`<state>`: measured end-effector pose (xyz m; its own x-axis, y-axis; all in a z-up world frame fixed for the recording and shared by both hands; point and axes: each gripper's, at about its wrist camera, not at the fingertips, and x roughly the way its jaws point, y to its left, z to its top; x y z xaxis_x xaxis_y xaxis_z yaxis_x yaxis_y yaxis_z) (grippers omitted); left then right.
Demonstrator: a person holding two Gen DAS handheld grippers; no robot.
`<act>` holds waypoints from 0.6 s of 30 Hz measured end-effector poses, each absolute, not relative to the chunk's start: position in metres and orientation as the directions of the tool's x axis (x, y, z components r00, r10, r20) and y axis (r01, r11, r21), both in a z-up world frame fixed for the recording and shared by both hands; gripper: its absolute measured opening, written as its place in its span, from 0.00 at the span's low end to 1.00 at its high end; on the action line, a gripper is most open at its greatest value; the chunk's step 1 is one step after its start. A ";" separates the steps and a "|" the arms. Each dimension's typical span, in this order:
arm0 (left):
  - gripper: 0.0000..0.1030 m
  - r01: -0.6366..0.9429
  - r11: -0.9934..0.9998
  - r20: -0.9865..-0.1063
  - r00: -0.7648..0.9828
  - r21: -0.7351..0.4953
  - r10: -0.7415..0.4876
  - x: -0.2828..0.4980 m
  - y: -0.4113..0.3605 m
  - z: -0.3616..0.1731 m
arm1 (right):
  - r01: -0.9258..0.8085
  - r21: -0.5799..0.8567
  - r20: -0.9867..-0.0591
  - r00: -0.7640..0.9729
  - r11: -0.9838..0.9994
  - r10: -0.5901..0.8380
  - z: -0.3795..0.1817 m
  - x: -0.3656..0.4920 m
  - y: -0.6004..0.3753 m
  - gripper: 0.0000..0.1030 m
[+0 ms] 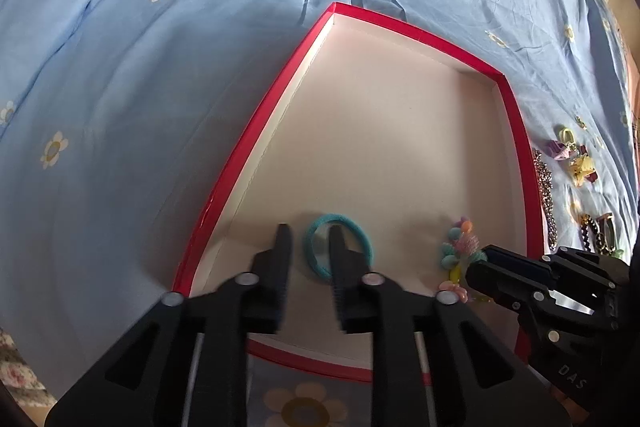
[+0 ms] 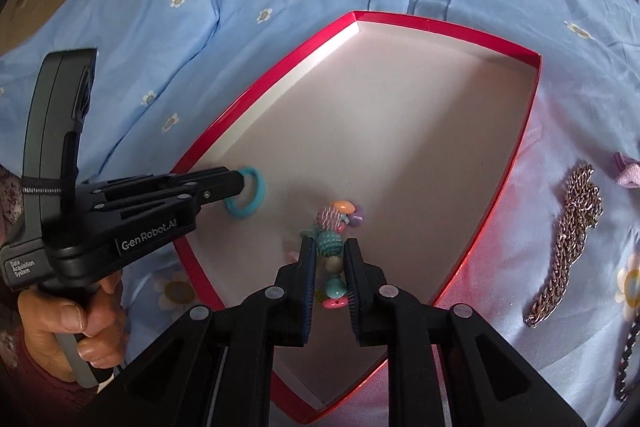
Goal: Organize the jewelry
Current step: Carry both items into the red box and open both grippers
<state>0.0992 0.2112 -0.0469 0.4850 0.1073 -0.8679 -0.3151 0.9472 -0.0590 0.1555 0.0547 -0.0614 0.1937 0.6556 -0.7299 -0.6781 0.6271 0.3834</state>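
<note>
Both of your grippers work inside the red-rimmed box [image 2: 532,99] on the flowered bedsheet [image 1: 160,67]. Your right gripper [image 2: 329,269] straddles the beaded bracelet [image 2: 334,239], jaws narrowly parted around the beads, and whether they pinch it I cannot tell. Set the bracelet flat and part the jaws fully before lifting away, so no bead snags. Your left gripper [image 1: 310,247], jaws apart and empty, points down at the teal hair tie [image 1: 338,245] on the box floor. Silver chain [image 2: 568,247] lies outside, right of the box.
</note>
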 end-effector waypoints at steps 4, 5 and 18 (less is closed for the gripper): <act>0.25 -0.325 0.944 -0.867 0.486 -0.059 0.114 0.098 0.211 -0.045 | -0.679 0.386 -0.728 0.192 0.625 0.658 -0.061 0.155 0.052 0.17; 0.25 -0.329 0.942 -0.866 0.486 -0.059 0.115 0.097 0.211 -0.045 | -0.677 0.392 -0.725 0.190 0.624 0.662 -0.060 0.155 0.050 0.17; 0.35 -0.309 0.946 -0.838 0.538 -0.100 0.087 0.093 0.188 -0.020 | -0.618 0.459 -0.638 0.271 0.639 0.721 -0.032 0.157 -0.012 0.33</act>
